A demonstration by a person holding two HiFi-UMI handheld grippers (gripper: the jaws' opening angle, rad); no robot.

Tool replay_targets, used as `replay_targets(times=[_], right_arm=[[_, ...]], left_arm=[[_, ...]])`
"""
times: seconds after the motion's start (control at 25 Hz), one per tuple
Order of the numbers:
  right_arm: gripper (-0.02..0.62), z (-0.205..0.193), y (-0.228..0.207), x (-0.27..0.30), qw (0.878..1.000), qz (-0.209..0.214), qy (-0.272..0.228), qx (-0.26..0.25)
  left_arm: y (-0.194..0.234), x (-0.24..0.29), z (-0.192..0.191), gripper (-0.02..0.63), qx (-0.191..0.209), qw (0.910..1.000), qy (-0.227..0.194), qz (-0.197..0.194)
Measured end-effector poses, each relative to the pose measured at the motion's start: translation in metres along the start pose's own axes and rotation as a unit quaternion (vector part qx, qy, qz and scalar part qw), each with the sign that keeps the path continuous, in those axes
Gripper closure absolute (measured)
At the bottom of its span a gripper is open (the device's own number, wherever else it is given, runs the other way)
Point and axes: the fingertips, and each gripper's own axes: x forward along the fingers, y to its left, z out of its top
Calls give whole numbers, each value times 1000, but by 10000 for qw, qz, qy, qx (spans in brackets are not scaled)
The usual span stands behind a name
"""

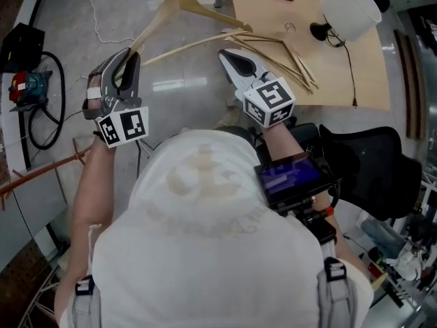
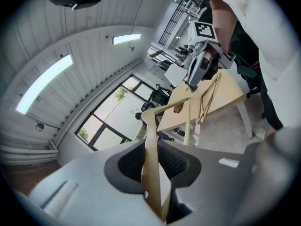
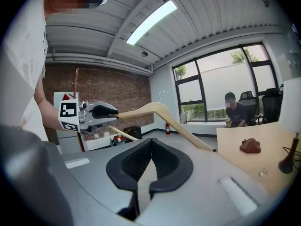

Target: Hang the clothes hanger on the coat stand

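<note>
Your left tongs [image 1: 128, 59] clamp the hanger [image 1: 179, 0] arm end; right tongs [image 1: 234, 61] are together and empty. The coat stand [image 1: 48, 168] is left of you.

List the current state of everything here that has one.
left tool: shut on wooden hanger, near one end.
right tool: shut, empty.
wooden hanger: held, not yet hung.
spare hangers: lying flat on table.
lamp: standing upright on table.
coat stand: no hanger on visible part.
</note>
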Motion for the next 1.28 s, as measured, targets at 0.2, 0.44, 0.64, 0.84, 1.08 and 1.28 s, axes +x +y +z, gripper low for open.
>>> replay_targets(times=[0.2,0.44,0.64,0.84,1.08,1.28], right_arm=[[581,-12,39,44,9977,667,78,-13],[581,-3,113,95,9908,1331,174,-168],[581,7,166,153,9738,2223,248,-414],[581,10,223,205,9504,3042,369,-522],[581,26,285,262,9115,4044,330,-673],[581,34,310,310,8803,4692,299,-642]], left_arm=[[14,-47,-52,523,-22,9970,655,412],[46,-111,-115,523,-155,9895,1225,753],[72,-159,-163,523,-346,9729,1912,1253],[79,-201,-210,523,-562,9520,2608,1503],[105,-231,-254,523,-613,9224,3341,1836],[127,-238,-276,522,-530,8971,3877,2052]])
